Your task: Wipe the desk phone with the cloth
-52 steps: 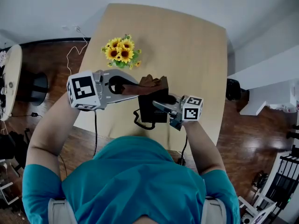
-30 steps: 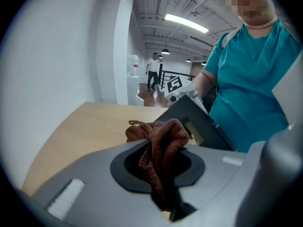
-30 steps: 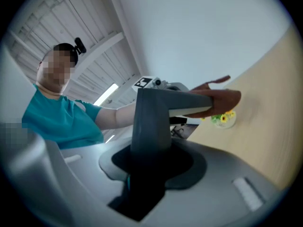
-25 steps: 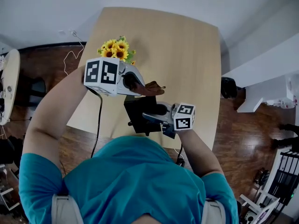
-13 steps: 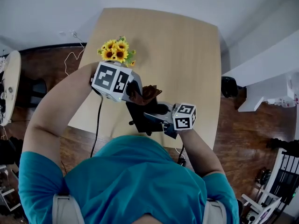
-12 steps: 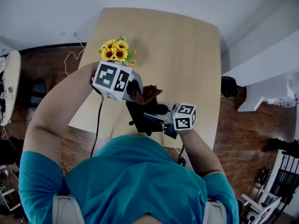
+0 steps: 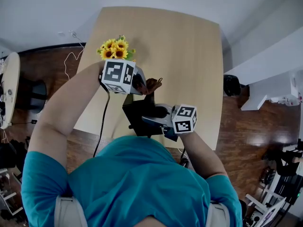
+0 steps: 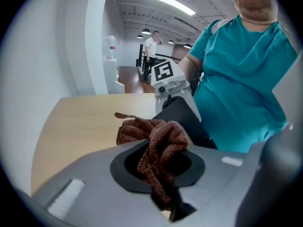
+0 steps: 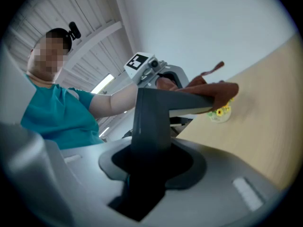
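The black desk phone (image 7: 138,118) sits near the front edge of the wooden table (image 7: 189,56). My right gripper (image 7: 158,113) is shut on its dark handset (image 9: 151,122), holding it raised off the base. My left gripper (image 7: 142,85) is shut on the brown cloth (image 7: 151,85), bunched between its jaws (image 8: 158,148). In the right gripper view the cloth (image 9: 213,91) presses on the handset's far end. The left gripper view shows the black handset (image 8: 182,122) just behind the cloth, with the right gripper's marker cube (image 8: 165,72) beyond it.
A small pot of sunflowers (image 7: 113,48) stands at the table's left edge, close behind my left gripper. A black cord (image 7: 102,126) hangs off the table's front toward the floor. My torso is right at the front edge. Bare table stretches away to the far right.
My left gripper has swung right and turned, bringing the cloth in against the handset's far end. The right gripper has held still with the handset.
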`<state>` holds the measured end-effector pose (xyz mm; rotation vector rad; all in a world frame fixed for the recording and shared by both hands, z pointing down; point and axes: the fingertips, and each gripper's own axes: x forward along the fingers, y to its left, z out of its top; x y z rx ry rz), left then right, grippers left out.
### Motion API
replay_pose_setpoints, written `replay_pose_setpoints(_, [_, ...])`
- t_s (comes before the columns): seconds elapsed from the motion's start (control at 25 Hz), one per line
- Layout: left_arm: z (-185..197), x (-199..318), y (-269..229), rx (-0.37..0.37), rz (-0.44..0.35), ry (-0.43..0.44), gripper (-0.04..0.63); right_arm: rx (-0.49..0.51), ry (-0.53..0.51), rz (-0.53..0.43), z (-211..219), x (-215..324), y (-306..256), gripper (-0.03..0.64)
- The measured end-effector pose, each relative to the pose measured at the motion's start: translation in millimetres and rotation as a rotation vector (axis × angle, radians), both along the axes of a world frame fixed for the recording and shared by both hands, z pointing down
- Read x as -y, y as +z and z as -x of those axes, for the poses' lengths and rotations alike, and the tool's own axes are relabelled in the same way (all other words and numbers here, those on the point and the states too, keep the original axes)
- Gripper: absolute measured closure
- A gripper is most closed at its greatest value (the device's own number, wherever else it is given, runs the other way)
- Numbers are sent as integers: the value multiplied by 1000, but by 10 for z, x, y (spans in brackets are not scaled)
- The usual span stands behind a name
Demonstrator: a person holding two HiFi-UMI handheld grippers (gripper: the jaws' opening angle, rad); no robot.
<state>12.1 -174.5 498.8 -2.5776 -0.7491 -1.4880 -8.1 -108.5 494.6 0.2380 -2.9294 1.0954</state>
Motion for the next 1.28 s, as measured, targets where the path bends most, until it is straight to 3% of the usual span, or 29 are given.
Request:
replay_pose_setpoints(0.16, [98, 244, 207, 32, -133, -50, 526, 49, 36, 24, 5, 107, -82, 459])
replay_pose_setpoints(0.32, [49, 395, -217, -90, -251, -91, 526, 50, 163, 134, -116, 451, 107, 459])
replay_pose_setpoints(0.56, [-349, -142, -505, -184, -418, 133, 526, 32, 244, 246, -147, 620, 263, 459])
replay_pose_setpoints(0.68, [-474, -289, -500, -218, -421, 167, 526, 29, 246, 268, -79, 636, 288, 459])
replay_pose_setpoints(0.92, [-321, -301, -221, -153, -372, 190, 526, 69, 244, 286, -66, 663, 182, 459])
replay_pose_setpoints(1.04, [-154, -228, -158, -99, -389, 208, 526, 81, 257, 293, -152, 669, 182, 459])
replay_pose_setpoints(1.16, [-22, -120, -105, -81, -383, 154, 526, 95, 286, 299, -263, 722, 196, 459])
replay_pose_setpoints(1.28, [-108, -31, -129, -139, -375, 20, 526, 144, 327, 333, -368, 789, 224, 459])
